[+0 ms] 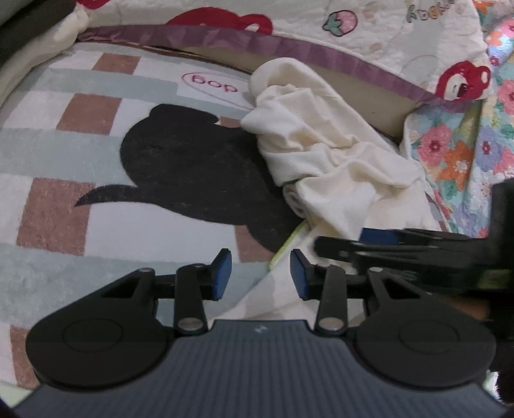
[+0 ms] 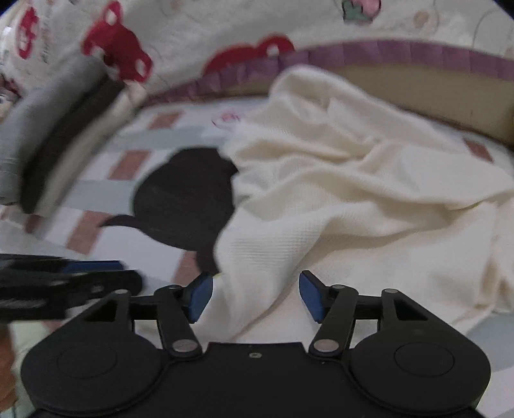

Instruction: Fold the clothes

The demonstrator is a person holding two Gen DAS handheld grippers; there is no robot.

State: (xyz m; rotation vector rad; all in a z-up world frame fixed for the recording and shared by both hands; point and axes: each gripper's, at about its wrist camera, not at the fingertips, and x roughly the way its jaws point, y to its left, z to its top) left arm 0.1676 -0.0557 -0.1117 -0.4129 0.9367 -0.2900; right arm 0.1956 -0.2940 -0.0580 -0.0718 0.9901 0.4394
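A crumpled cream garment (image 1: 321, 151) lies on a checked rug (image 1: 64, 154) with a black dog shape (image 1: 192, 167). My left gripper (image 1: 261, 273) is open low over the garment's near edge, where a yellow-green strip (image 1: 286, 249) shows; its blue pads do not press on the cloth. The right gripper's fingers (image 1: 385, 247) come in from the right beside it. In the right wrist view the garment (image 2: 353, 193) fills the right half. My right gripper (image 2: 256, 295) stands wide open just above its near corner, with nothing held. The left gripper's fingers (image 2: 64, 276) show blurred at the left.
A bed edge with purple trim (image 1: 289, 45) and a cream quilt with strawberries and red bears (image 1: 353, 19) borders the rug at the back. A floral quilt (image 1: 456, 148) hangs at the right. A blurred grey and dark object (image 2: 64, 144) stands at the left.
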